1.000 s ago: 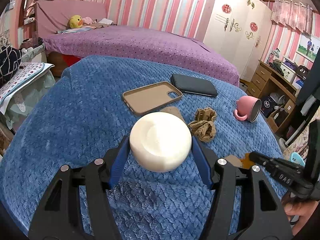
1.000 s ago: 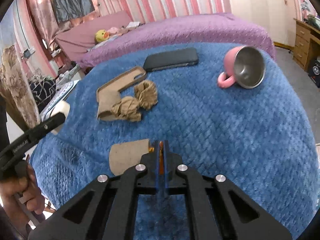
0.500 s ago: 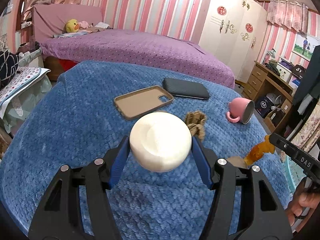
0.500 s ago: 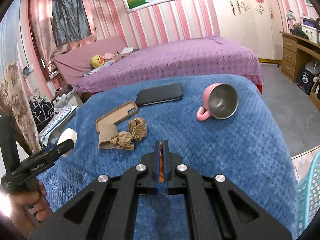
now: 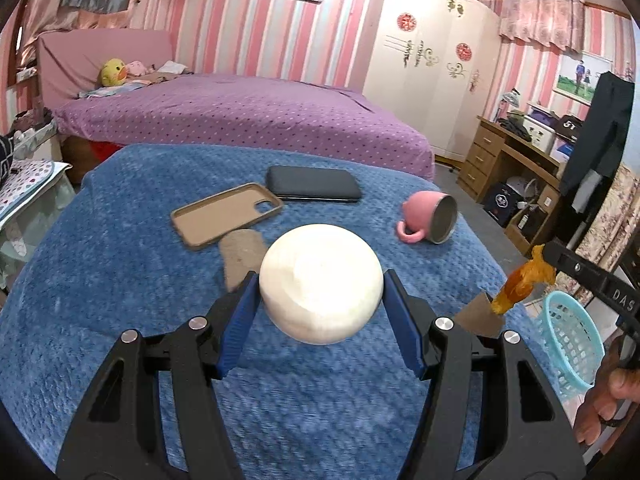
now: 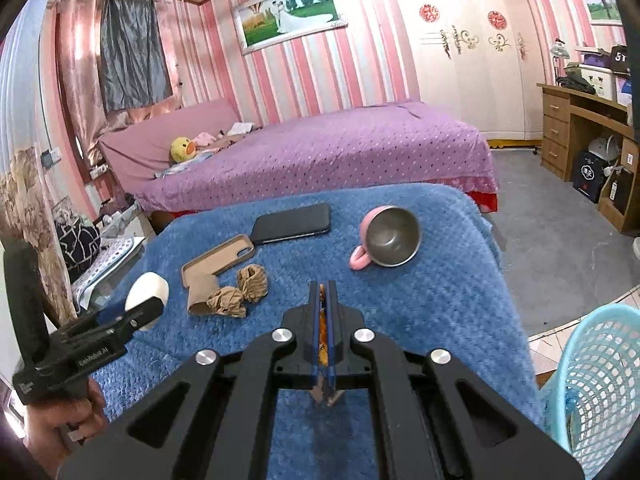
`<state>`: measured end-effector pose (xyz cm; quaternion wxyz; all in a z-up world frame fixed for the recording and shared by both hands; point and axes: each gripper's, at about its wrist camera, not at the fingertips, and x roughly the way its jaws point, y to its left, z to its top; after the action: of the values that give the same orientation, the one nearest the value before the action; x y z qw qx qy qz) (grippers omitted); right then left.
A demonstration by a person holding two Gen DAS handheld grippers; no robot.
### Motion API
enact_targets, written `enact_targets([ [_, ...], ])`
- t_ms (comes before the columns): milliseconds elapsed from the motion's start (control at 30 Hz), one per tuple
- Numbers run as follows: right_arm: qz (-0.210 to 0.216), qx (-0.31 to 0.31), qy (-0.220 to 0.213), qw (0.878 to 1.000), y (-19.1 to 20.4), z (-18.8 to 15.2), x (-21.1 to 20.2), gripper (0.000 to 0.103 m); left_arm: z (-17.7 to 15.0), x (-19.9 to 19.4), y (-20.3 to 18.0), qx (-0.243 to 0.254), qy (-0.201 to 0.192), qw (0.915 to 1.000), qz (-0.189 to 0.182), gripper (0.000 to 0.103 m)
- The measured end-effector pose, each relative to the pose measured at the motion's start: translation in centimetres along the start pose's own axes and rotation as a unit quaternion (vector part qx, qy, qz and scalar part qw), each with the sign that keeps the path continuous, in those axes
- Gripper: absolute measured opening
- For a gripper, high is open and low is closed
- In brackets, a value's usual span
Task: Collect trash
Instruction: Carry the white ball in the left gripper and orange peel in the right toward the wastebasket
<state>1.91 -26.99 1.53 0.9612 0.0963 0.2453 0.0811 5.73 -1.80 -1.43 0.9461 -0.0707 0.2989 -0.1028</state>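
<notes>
Blue-blanketed surface (image 6: pixel 420 312) w/ phone, phone case, pink mug, and trash left: crumpled brown paper (image 6: pixel 236 292) beside a cardboard piece (image 6: pixel 198 294). Step in hand, I'd judge: carrying to the blue basket (image 6: pixel 596 376) at surface's right edge. Left tongs (image 5: pixel 320 300) part-open, clamped on white round tub (image 5: pixel 320 280); right tongs (image 6: pixel 325 308) pinched shut on orange wrapper (image 5: pixel 520 280), held above the basket. Next: wrapper over the rim, then release.

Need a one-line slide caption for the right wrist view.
Right tool pinches an orange wrapper above the blue blanket, near the light-blue basket; left tool holds a white cup.
</notes>
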Motion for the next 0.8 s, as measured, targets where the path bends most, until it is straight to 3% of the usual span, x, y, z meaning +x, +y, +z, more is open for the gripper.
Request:
enact_targets([
  [333,0.019,0.028,-0.015,0.999,-2.5,0.5,-1.8,0.002,-0.6,-0.2,-3.0,0.019,-0.001,0.9997,-0.014,0.061],
  [633,0.064,-0.001,-0.021,0.998,-0.6,0.5,-2.2,0.002,-0.5,-0.1,-3.7,0.015,-0.004,0.9998,-0.016,0.061],
  [700,0.039,-0.038,-0.028,0.998,0.8,0.5,-2.3,0.002,-0.5,-0.2,-3.7,0.014,-0.004,0.9998,-0.015,0.061],
  [800,0.024,-0.025,-0.031,0.999,0.3,0.7,-2.3,0.002,-0.4,-0.3,-3.6,0.013,-0.005,0.9998,-0.016,0.061],
])
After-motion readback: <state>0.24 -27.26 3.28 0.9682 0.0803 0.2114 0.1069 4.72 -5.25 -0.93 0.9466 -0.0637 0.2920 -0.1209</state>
